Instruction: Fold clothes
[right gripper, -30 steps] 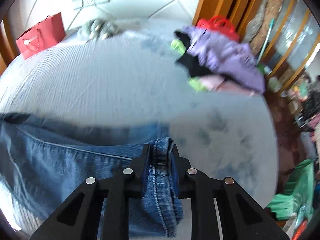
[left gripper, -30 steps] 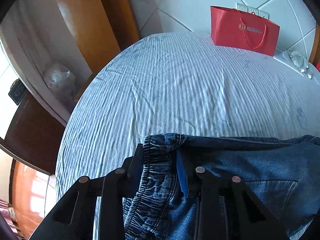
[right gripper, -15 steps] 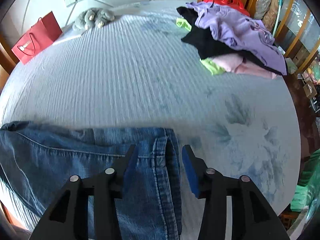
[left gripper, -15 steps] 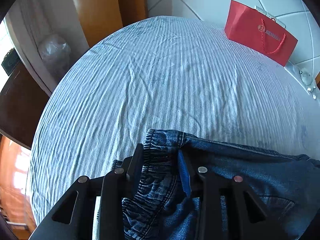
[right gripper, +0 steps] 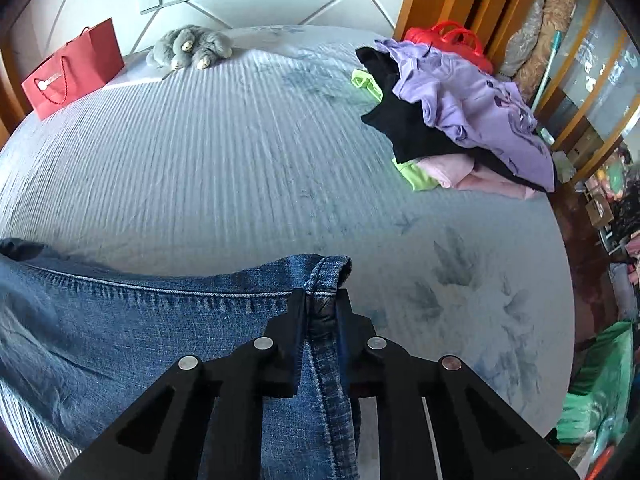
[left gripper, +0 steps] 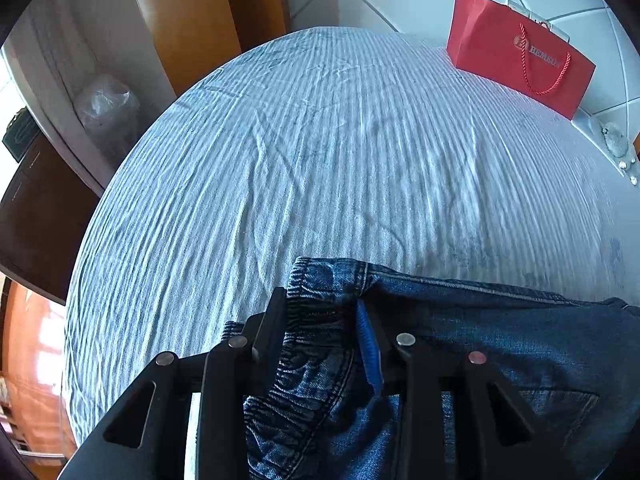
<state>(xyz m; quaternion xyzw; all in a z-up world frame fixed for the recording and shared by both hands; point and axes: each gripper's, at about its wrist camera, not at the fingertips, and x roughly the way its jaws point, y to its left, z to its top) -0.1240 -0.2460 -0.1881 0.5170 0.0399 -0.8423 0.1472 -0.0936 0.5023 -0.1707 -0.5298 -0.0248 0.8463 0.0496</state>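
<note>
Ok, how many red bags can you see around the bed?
2. A red paper gift bag stands at the head of the bed by the wall; a red-handled bag sits behind the clothes pile. Others may be hidden.

Dark-blue washed jeans [right gripper: 120, 320] with pale stitching lie between the black fingers [right gripper: 294, 332], beyond them a pale-blue ribbed bedsheet [left gripper: 320, 152] with faint leaf prints, a red paper bag [left gripper: 516, 52], a grey plush toy [right gripper: 188, 46], and lilac, black, pink and lime clothes [right gripper: 460, 112].
</note>
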